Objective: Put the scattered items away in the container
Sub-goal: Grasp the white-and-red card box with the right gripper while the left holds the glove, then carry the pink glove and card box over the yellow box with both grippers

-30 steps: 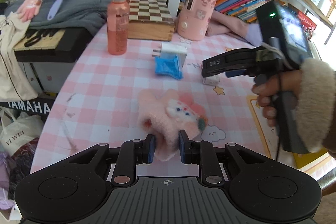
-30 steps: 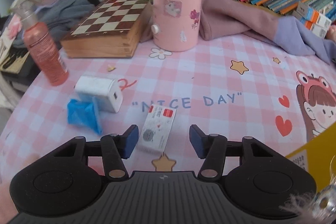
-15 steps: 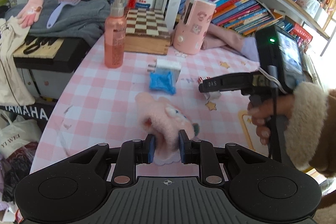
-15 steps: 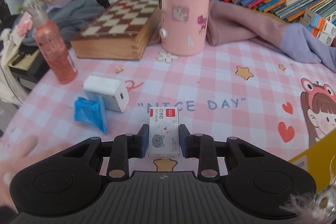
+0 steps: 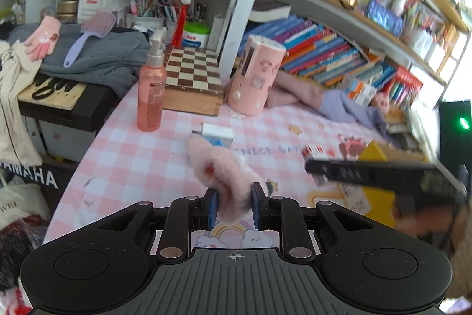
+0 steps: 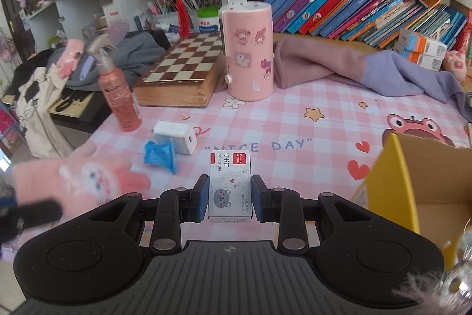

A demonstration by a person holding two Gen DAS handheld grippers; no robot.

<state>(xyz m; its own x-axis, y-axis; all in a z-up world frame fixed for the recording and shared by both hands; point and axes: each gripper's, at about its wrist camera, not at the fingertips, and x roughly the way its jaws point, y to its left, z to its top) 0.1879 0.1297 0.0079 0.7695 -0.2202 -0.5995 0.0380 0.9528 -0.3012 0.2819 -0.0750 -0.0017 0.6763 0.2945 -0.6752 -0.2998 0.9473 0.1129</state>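
Observation:
My left gripper (image 5: 234, 207) is shut on a fluffy pink glove (image 5: 219, 171), which hangs above the pink checked tablecloth (image 5: 132, 155). The same glove (image 6: 85, 177) shows blurred at the left of the right wrist view. A small white staple box (image 6: 230, 185) with a cat drawing sits pinched in my right gripper (image 6: 229, 201), lifted off the table. The right gripper (image 5: 317, 167) shows blurred at the right of the left wrist view. An open yellow cardboard box (image 6: 413, 185) stands at the right. A white charger (image 6: 177, 135) and a crumpled blue bag (image 6: 160, 154) lie on the cloth.
A pink spray bottle (image 6: 118, 96), a wooden chessboard box (image 6: 183, 78) and a pink cylinder (image 6: 249, 52) stand at the back. Pink and lilac cloth (image 6: 354, 70) lies before the books (image 6: 354, 11). The table's left edge drops to a black keyboard (image 5: 62, 102) and bags.
The right gripper closed on the staple box and lifted it toward the right. The left gripper raised the pink glove off the table.

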